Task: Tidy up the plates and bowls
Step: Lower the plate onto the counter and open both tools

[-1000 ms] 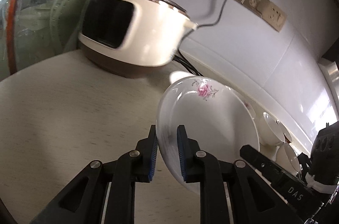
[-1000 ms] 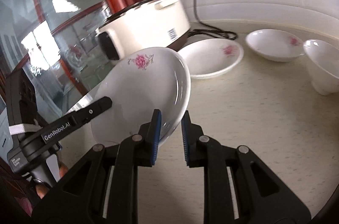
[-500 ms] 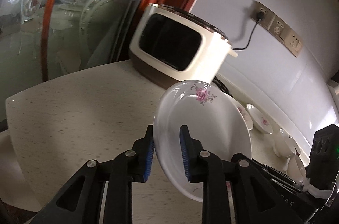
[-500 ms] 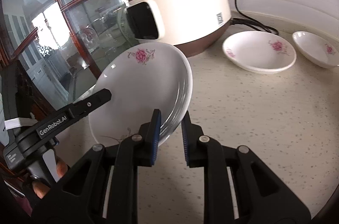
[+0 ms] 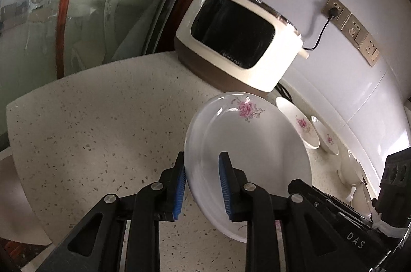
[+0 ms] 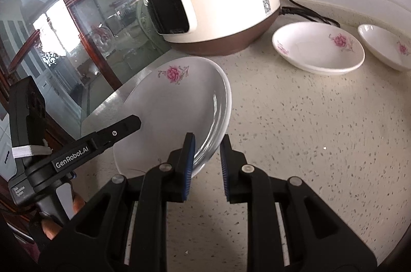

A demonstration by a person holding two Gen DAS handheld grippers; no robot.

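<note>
A white deep plate [image 5: 251, 143] [image 6: 174, 112] with a pink flower hangs tilted over the speckled counter [image 5: 102, 130], between both grippers. My left gripper [image 5: 203, 184] has the plate's left rim between its blue pads. The jaws stand wider than the rim, so the pads do not pinch it. One of its fingers [image 6: 120, 128] lies across the plate's face in the right wrist view. My right gripper [image 6: 206, 164] is shut on the opposite rim, and one of its fingers [image 5: 321, 200] shows low at the right in the left wrist view.
A cream rice cooker [image 6: 218, 7] [image 5: 239, 40] stands behind the plate, its cord running to a wall socket [image 5: 334, 11]. Two more flowered plates [image 6: 318, 51] [image 6: 385, 48] lie right of it, with white bowls [image 5: 352, 166] beyond. The glass cabinet door [image 5: 90, 15] and counter edge [image 5: 15, 143] are at left.
Both grippers and the plate have drawn back from the rice cooker and sunk slightly. The left jaws have widened around the rim. The right jaws are unchanged.
</note>
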